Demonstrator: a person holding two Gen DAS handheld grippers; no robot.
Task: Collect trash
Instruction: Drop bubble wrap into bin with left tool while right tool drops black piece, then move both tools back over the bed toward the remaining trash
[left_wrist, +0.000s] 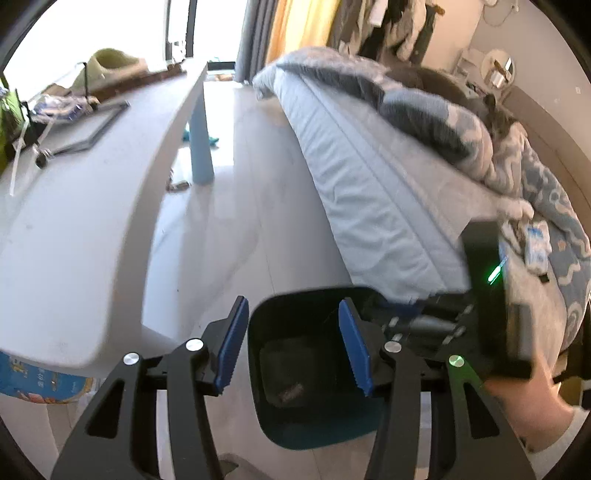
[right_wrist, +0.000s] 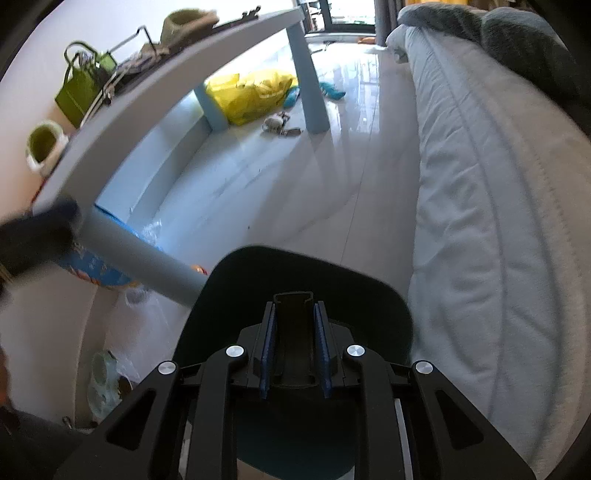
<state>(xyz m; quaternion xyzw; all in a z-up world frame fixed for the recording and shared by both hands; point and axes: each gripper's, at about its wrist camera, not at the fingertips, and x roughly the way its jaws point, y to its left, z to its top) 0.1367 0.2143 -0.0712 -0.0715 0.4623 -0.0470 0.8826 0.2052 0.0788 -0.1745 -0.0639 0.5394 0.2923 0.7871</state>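
Observation:
A dark teal trash bin (left_wrist: 295, 369) stands on the floor between the table and the bed. Something small and dark lies at its bottom. My left gripper (left_wrist: 293, 343) is open and empty, its blue pads spread above the bin's mouth. My right gripper (right_wrist: 294, 350) hangs over the same bin (right_wrist: 258, 280) with its pads close together on a narrow black object (right_wrist: 294, 332). The right gripper's body (left_wrist: 491, 295) shows in the left wrist view at the bin's right, held by a hand.
A white table (left_wrist: 92, 206) with blue legs runs along the left, with clutter at its far end. A bed (left_wrist: 388, 192) with a blue sheet and blankets fills the right. A yellow bag (right_wrist: 255, 92) and small items lie on the floor under the table.

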